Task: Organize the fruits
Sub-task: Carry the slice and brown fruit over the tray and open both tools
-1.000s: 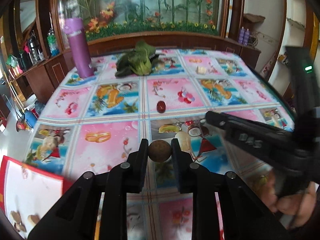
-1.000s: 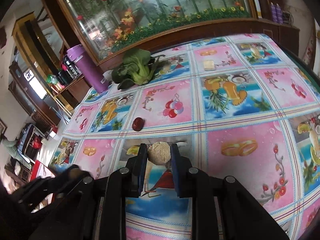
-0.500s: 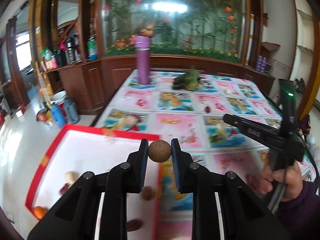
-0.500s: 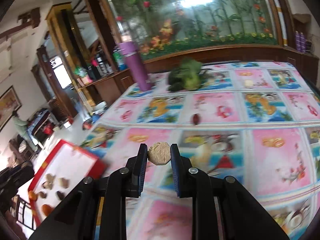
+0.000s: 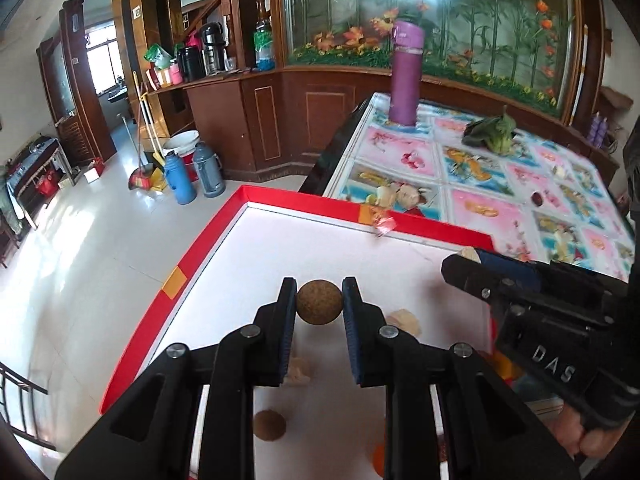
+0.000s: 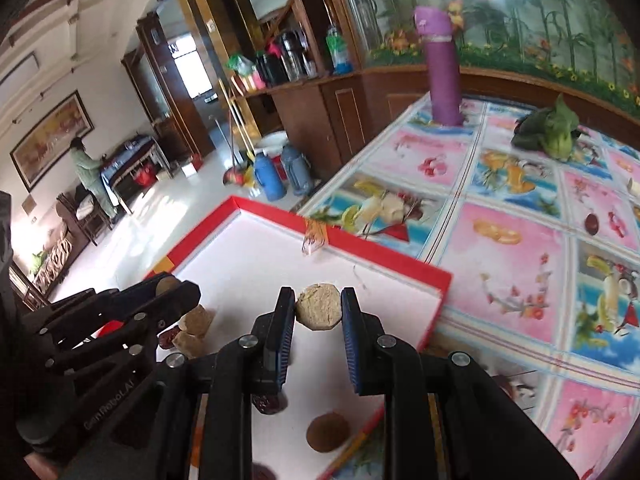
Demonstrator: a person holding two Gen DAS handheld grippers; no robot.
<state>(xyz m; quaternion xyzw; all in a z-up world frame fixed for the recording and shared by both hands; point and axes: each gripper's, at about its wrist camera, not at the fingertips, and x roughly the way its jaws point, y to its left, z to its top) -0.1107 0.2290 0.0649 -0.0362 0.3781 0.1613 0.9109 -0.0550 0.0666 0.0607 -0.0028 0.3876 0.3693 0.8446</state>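
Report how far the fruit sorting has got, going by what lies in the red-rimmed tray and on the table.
Done: several pieces already lie in the red-rimmed tray, including a brown round fruit and tan chunks. In hand: the left gripper holds a brown ball-shaped fruit over the tray, and the right gripper holds a pale faceted piece there too. Left: both need releasing, and a dark red fruit remains on the table.

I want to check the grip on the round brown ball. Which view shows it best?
The left wrist view: the ball sits centred, pinched between the left gripper's jaws above the red tray. The right wrist view shows only a sliver behind that gripper.
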